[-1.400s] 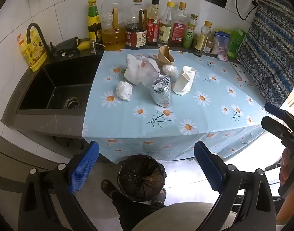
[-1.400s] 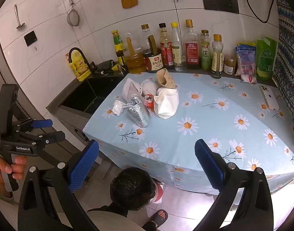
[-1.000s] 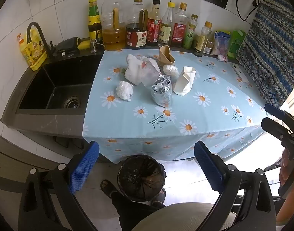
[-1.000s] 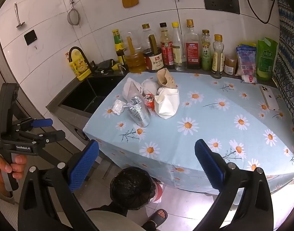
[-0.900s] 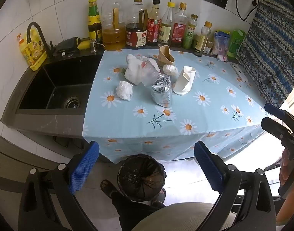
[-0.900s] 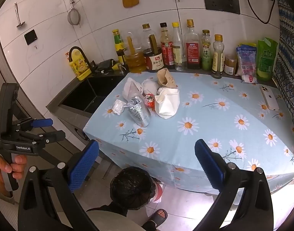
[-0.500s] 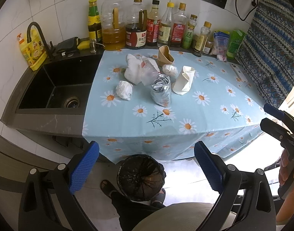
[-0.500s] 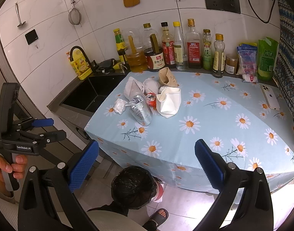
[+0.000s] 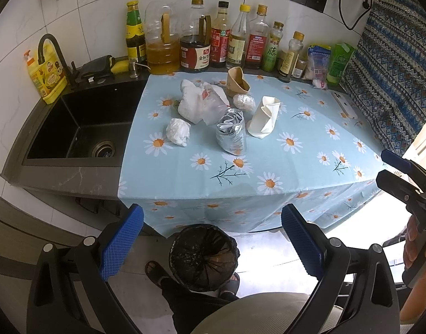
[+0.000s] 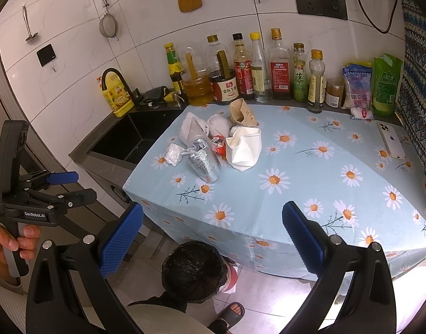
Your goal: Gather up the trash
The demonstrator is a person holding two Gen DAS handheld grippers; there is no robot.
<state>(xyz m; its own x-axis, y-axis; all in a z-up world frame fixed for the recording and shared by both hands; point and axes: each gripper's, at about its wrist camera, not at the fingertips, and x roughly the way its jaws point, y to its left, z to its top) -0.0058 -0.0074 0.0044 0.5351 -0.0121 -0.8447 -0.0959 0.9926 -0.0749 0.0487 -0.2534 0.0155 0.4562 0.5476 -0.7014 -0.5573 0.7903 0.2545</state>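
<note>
Trash lies grouped on the daisy tablecloth (image 9: 282, 167): a crumpled white paper ball (image 9: 178, 132), a white plastic bag (image 9: 197, 103), a silver foil pouch (image 9: 231, 135), a crushed white cup (image 9: 264, 121), a brown paper cup (image 9: 236, 82) and a small wrapped ball (image 9: 244, 102). A bin lined with a black bag (image 9: 204, 256) stands on the floor below the table's front edge. My left gripper (image 9: 213, 242) hovers open above the bin, holding nothing. My right gripper (image 10: 213, 239) is open too, in front of the table, well short of the foil pouch (image 10: 204, 161).
A black sink (image 9: 79, 128) with a faucet lies left of the table. Several sauce and oil bottles (image 9: 221, 41) line the back wall. A white phone (image 10: 391, 139) rests at the table's right edge. A patterned curtain (image 9: 394, 55) hangs on the right. Sandalled feet (image 10: 231, 314) stand by the bin.
Both views have shifted only slightly; the right gripper has eased a little forward towards the table. Nothing on the table has moved, and both grippers stay open.
</note>
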